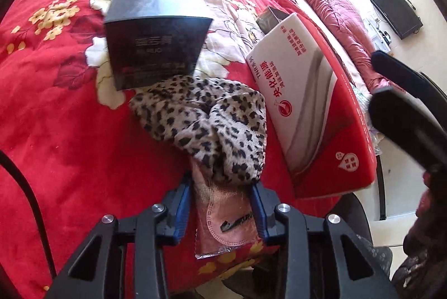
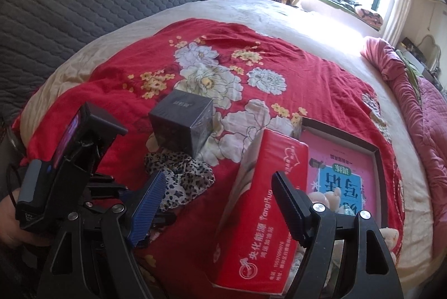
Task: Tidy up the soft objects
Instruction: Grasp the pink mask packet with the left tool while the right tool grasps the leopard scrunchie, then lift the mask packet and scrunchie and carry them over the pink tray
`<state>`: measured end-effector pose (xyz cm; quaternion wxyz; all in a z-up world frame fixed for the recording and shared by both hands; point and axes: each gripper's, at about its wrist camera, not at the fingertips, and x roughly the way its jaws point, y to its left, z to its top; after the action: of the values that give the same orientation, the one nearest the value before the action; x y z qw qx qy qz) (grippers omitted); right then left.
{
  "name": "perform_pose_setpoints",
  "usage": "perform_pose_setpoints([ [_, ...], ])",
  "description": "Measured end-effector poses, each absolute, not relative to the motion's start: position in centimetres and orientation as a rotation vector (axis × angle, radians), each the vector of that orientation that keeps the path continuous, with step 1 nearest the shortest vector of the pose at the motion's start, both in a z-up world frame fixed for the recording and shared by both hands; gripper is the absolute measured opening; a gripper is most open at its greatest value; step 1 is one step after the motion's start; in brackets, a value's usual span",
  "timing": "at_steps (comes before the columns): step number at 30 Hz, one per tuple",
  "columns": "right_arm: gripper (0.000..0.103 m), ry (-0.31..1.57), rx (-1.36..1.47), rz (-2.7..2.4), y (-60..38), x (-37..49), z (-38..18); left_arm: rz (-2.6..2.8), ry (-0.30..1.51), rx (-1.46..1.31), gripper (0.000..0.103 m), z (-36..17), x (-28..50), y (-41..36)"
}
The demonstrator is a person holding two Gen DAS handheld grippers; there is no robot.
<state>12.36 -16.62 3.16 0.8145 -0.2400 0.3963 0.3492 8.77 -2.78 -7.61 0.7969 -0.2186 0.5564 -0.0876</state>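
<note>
Leopard-print cloth point(image 1: 212, 125) lies on the red bed point(image 1: 56, 131), overlapping a pink mask packet point(image 1: 226, 218) framed by the half-open left claw point(image 1: 222, 204), apparently not yet gripped. Squeezing gently should avoid snagging cloth. Right claw point(image 2: 220, 201) gapes empty over the tissue pack point(image 2: 257, 215).

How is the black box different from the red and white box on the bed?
The black box is dark all over and shaped like a cube, while the red and white box is long and bright with printed writing. The black box looks smaller. It sits right behind the spotted cloth, and the red and white box lies to that cloth's side. Both rest on the red flowered blanket.
</note>
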Motion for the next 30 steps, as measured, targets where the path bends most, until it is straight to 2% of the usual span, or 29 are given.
perform_pose_setpoints([
  [7, 0.079, 0.938, -0.601, 0.829, -11.9, 12.4, 0.4, -0.146, 1.199, -0.482, 0.039, -6.8, 6.8, 0.9],
  [18, 0.079, 1.161, -0.550, 0.750, -7.6, 14.4, -6.6, -0.099, 1.192, -0.506, 0.039, -6.6, 4.4, 4.3],
  [23, 0.079, 1.193, -0.580, 0.714, -7.5, 14.3, -9.6, -0.087, 1.174, -0.502, 0.039, -6.4, 4.3, 4.7],
  [26, 0.079, 1.165, -0.513, 0.703, -8.1, 14.6, -9.6, -0.085, 1.166, -0.497, 0.039, -6.1, 4.2, 4.8],
  [27, 0.072, 1.153, -0.494, 0.697, -8.4, 14.7, -9.4, -0.086, 1.162, -0.492, 0.039, -6.0, 3.8, 4.9],
  [28, 0.056, 1.141, -0.474, 0.699, -8.8, 14.8, -9.1, -0.085, 1.157, -0.485, 0.039, -5.8, 3.8, 4.8],
  [30, 0.035, 1.125, -0.430, 0.710, -9.7, 15.1, -8.4, -0.076, 1.154, -0.467, 0.039, -5.5, 3.8, 4.4],
])
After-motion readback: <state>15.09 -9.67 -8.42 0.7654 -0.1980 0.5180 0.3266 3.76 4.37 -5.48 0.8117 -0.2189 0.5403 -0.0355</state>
